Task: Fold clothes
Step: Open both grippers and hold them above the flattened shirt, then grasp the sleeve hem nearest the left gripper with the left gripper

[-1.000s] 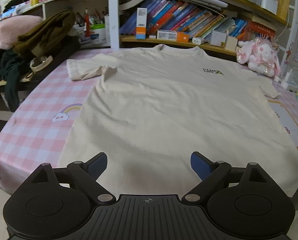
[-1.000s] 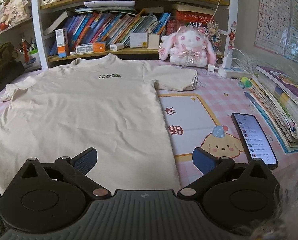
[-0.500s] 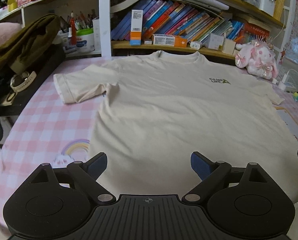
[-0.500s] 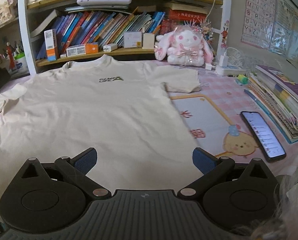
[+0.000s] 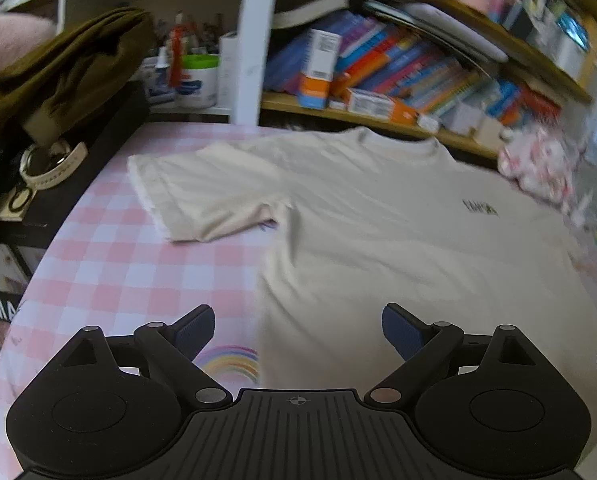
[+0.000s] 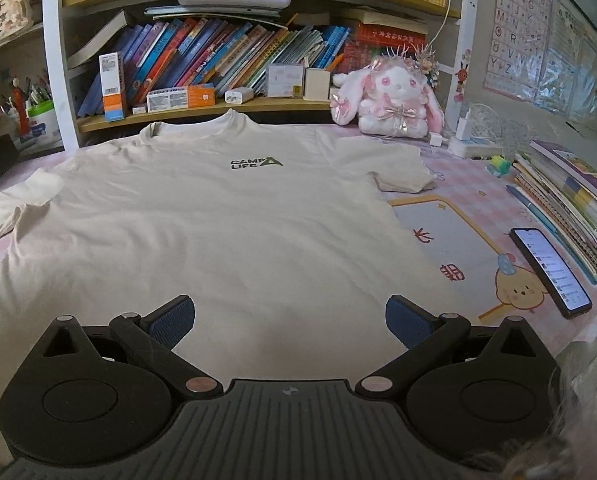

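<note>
A cream T-shirt (image 6: 226, 232) with a small green chest logo lies flat, front up, on the pink checked table, collar toward the bookshelf. In the left wrist view the same T-shirt (image 5: 398, 240) fills the right side, its left sleeve (image 5: 202, 196) spread on the cloth. My left gripper (image 5: 296, 330) is open above the shirt's left side edge, holding nothing. My right gripper (image 6: 290, 320) is open over the lower body of the shirt, also holding nothing.
A bookshelf (image 6: 234, 100) runs along the table's far edge. A pink plush rabbit (image 6: 390, 100), a phone (image 6: 550, 272) and stacked books (image 6: 570, 200) sit on the right. Dark clothes (image 5: 58, 72) and a black box (image 5: 70, 168) stand at the left. A cartoon mat (image 6: 470, 248) lies beside the shirt.
My left gripper has moved left and forward, toward the left sleeve and side edge. My right gripper has shifted left over the shirt body. Both stay open; the shirt has not moved.
</note>
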Tool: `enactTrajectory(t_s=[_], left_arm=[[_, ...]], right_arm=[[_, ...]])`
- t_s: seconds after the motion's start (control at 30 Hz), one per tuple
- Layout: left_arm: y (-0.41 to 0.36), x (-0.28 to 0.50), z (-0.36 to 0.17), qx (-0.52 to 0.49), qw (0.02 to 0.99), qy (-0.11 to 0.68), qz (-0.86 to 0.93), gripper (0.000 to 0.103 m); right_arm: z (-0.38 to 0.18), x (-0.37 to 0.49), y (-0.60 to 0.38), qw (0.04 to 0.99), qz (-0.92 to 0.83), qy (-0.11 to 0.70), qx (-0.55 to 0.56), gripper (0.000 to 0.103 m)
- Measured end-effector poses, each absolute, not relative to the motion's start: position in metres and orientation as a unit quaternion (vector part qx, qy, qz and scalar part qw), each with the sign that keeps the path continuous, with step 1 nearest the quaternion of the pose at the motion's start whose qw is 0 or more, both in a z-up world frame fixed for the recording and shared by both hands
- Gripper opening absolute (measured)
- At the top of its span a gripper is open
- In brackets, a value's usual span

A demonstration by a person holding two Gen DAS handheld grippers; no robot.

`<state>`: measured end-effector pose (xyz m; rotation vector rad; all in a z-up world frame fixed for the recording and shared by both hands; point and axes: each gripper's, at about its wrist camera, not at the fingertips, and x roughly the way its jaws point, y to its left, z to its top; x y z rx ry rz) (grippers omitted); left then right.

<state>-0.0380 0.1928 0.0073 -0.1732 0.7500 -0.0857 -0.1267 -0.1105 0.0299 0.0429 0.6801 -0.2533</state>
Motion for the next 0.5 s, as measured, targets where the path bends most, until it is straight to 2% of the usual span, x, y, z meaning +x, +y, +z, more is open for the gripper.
enactTrajectory(t_s=[0.27,0.33,0.4,0.47,0.5], left_arm=[[0.248,-0.011,-0.004,-0.150,0.922,0.357,0.001,0.091],[0.261,-0.002,-0.008,-0.173,0.919,0.355,0.006,0.084],[0.274,0.008,-0.015,-0.206,0.910,0.359,0.010,0.064],[0.289,0.019,-0.026,-0.266,0.892,0.366,0.009,0.052],[0.294,0.023,-0.031,-0.292,0.882,0.369,0.009,0.051]], right_arm=[[0.032,-0.120,-0.095,0.930,-0.138,0.340,0.007,0.103],[0.033,-0.117,-0.091,0.931,-0.137,0.339,-0.001,0.103],[0.034,-0.115,-0.088,0.931,-0.135,0.339,-0.009,0.103],[0.035,-0.114,-0.084,0.931,-0.134,0.340,-0.018,0.103],[0.035,-0.114,-0.083,0.931,-0.133,0.340,-0.021,0.103]])
